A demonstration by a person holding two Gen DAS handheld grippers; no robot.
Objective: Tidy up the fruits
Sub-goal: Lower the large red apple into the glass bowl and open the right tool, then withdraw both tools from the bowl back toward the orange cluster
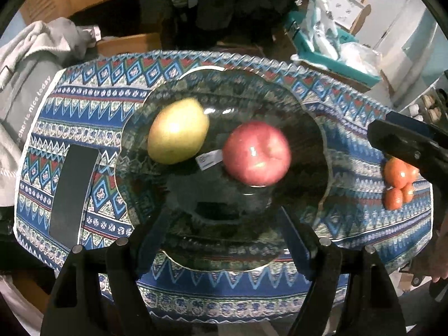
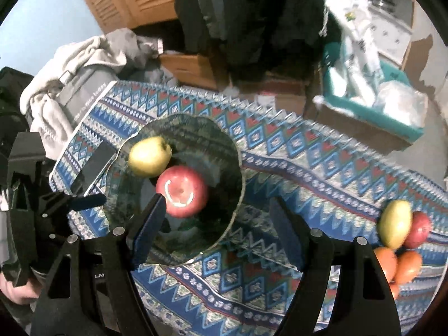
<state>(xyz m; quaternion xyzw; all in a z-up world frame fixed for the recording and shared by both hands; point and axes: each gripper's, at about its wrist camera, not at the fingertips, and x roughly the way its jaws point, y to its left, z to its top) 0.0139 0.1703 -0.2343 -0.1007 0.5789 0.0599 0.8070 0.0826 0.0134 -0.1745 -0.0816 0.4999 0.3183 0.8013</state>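
The left gripper (image 1: 224, 232) pointed steeply down over the dark glass scalloped bowl (image 1: 313, 117), jaws apart and empty. The right gripper (image 2: 215, 224) hung tilted beside it, likewise open, gripping nothing. In the bowl lay a yellow-green pear-like fruit (image 1: 177, 131), long axis slanting up-right, and a round red apple (image 1: 257, 153), stem hollow upward. Orange fruits (image 1: 399, 183) sat on the patterned blue tablecloth (image 1: 84, 106), well apart.
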